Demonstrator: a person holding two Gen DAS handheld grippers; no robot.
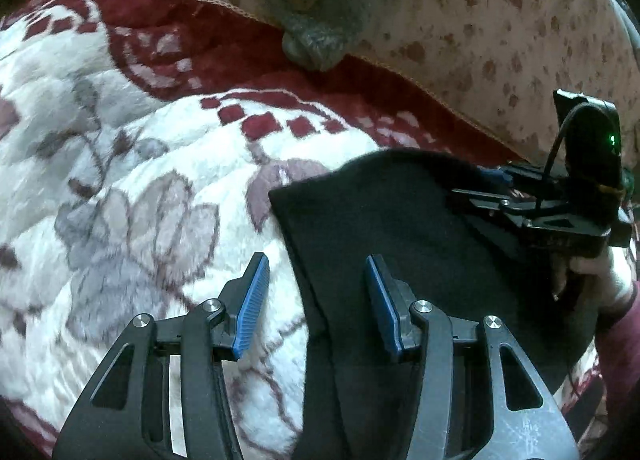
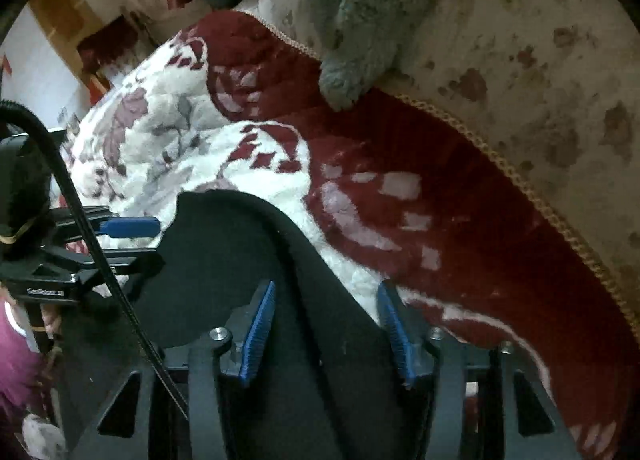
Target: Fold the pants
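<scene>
Black pants (image 1: 380,211) lie folded on a white and red floral blanket (image 1: 160,179). In the left wrist view my left gripper (image 1: 316,264) stands open astride the pants' left edge, one blue pad (image 1: 252,300) over the blanket and the other over the cloth. My right gripper (image 1: 468,181) reaches in from the right at the pants' far corner. In the right wrist view the pants (image 2: 224,244) run between the spread pads of my right gripper (image 2: 327,288), which do not press on them. My left gripper (image 2: 158,242) shows at the left edge of the cloth.
A grey plush toy (image 1: 316,43) rests on the blanket's far red border, also the plush toy (image 2: 360,59) in the right view. Behind it lies a cream spotted sheet (image 1: 500,39). A hand (image 1: 604,276) in a maroon sleeve holds the right gripper. Furniture and clutter (image 2: 100,39) stand at the far left.
</scene>
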